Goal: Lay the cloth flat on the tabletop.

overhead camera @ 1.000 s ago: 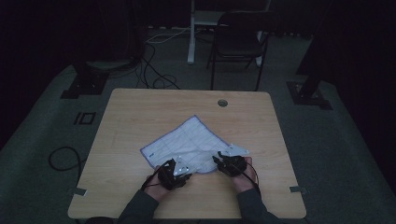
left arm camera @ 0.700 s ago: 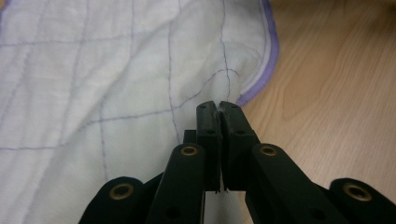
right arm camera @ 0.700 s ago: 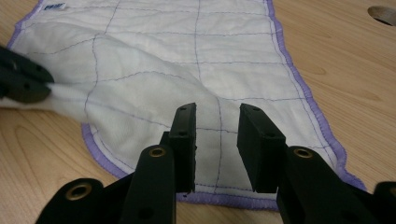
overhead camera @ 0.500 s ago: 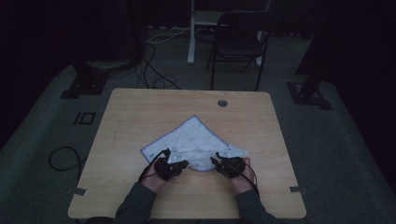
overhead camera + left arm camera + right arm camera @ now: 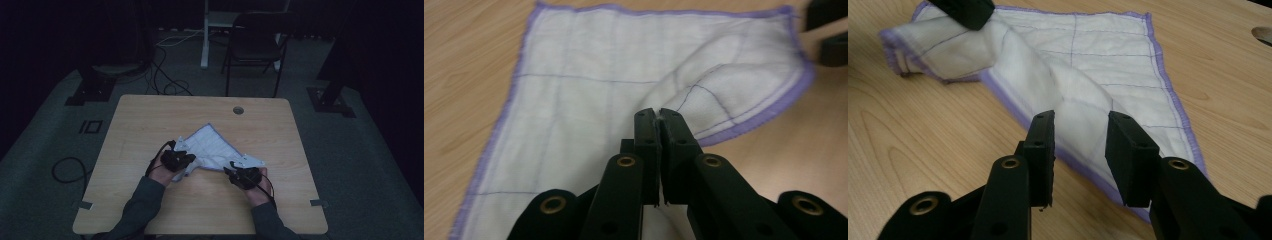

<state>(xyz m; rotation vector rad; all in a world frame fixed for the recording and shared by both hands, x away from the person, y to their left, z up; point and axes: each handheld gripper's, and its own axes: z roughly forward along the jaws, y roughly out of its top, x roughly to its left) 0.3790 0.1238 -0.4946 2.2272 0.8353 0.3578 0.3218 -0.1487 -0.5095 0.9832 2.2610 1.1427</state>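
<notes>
Light wooden table [image 5: 150, 125] — grommet hole [image 5: 238, 110]; dark room, chair [image 5: 255, 47] behind.

High view: fixed, above person's side, looks fwd and down on whole counter [image 5: 150, 120], far off. Left and right gripper views: each rides low, close, looks along own jaws. All three share the white cloth [image 5: 212, 147] [image 5: 589, 100] [image 5: 1098, 75] mid-counter.

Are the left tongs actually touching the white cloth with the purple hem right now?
Touching. In the left gripper view the left tongs are shut with a fold of the white purple-hemmed cloth pinched between the black jaws, lifting that edge off the wooden table.
</notes>
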